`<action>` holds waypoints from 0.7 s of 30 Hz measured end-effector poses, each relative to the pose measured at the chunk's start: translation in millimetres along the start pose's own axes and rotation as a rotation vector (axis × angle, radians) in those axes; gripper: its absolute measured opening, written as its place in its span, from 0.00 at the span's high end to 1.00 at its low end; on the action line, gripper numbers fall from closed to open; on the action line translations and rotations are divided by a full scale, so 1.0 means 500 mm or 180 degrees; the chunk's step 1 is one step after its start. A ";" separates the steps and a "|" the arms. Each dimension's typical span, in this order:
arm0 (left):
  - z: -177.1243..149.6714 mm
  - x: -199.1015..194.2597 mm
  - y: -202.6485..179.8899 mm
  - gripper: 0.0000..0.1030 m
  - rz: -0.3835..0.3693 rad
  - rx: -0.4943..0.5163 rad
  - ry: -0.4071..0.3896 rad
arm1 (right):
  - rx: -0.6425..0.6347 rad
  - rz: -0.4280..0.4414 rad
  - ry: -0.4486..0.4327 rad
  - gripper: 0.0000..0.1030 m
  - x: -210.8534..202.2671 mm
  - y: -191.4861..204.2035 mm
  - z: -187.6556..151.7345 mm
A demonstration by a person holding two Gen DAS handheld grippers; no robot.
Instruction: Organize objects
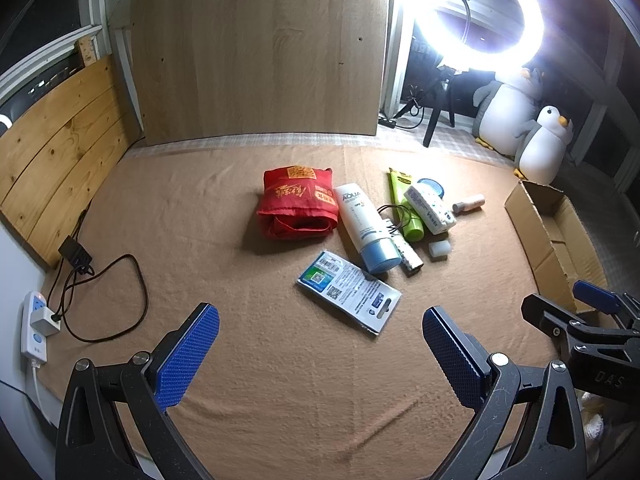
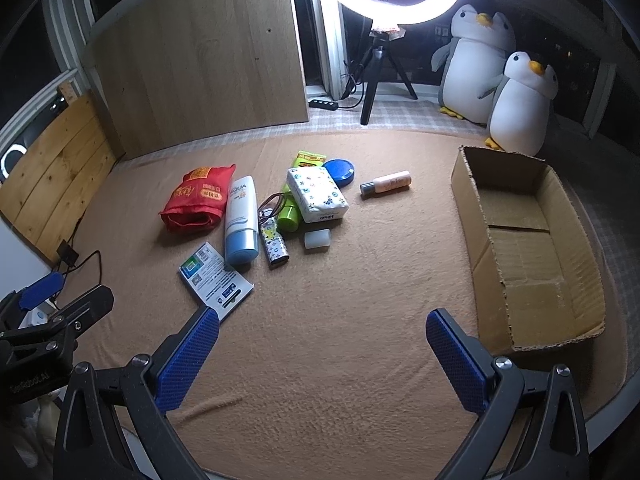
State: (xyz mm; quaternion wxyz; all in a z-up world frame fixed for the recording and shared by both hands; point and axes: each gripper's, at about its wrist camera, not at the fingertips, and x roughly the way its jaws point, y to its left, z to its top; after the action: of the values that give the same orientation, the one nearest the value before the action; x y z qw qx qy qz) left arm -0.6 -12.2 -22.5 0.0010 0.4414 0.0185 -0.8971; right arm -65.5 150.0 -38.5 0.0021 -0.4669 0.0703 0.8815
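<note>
A tan blanket (image 2: 340,360) covers the work surface, and on its right side lies the largest task item, an open cardboard box (image 2: 532,248), bare inside and lying with its long axis running away from the cameras. Left of it, well apart, the clutter sits in one loose cluster: a red fabric bag (image 2: 196,200) at the far left, a white AQUA tube with a blue cap (image 2: 240,220) touching its right edge, a flat printed card packet (image 2: 216,280) nearest the grippers, a tissue pack (image 2: 318,196) resting over a green tube (image 2: 290,212), a patterned lighter-shaped case (image 2: 274,246), a blue round tin (image 2: 339,171), a small pink bottle (image 2: 386,182) lying alone toward the box, and a little translucent cap (image 2: 317,238).

The left gripper (image 1: 320,344) and the right gripper (image 2: 322,344) both hover above the bare blanket, fingers spread wide, gripping nothing.

Nothing appears sorted yet, so the step is a first pick. The pink bottle seems the cleanest start for the right gripper: isolated, closest to the box, graspable across its body. Overlapping items, such as the tissue pack on the tube, are best lifted top first. The flat packet likely needs an edge grip.
</note>
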 end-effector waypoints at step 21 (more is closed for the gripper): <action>-0.030 0.035 0.105 0.00 0.0156 -0.0272 0.0176 | -0.0277 0.0527 0.0413 0.01 0.159 0.062 0.046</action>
State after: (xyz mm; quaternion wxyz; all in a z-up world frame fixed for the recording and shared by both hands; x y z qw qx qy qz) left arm 1.6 -64.1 -47.3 0.0413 0.4659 0.0459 -0.8827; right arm -131.5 117.5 -87.6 -0.0956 -0.5152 0.0704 0.8488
